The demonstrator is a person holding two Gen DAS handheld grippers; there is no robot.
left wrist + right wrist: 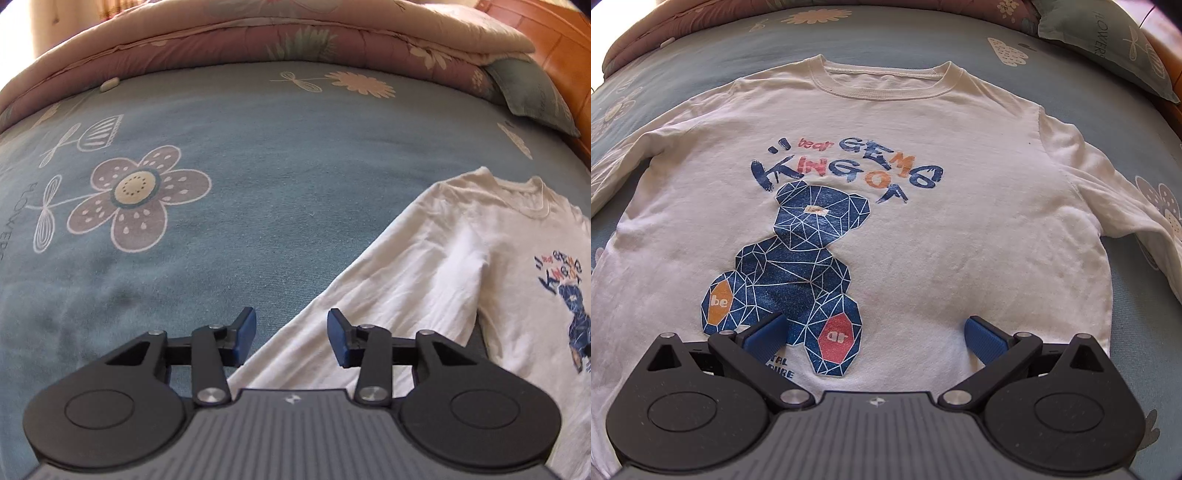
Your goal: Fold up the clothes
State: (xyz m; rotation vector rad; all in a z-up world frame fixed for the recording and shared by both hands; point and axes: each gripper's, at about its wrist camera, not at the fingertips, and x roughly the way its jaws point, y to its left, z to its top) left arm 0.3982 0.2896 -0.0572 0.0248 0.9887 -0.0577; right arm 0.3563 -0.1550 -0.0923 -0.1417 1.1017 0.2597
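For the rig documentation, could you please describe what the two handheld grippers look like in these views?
The left gripper and the right gripper look alike: a ribbed grey body with a small white logo, two rounded black housings, black linkage arms with silver pivot screws, and ridged blue finger pads. No cables, hands or sleeves are visible.

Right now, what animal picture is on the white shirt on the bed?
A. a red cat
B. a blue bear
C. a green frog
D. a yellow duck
B: the white shirt lies flat on the bed, showing a blue bear made of triangles.
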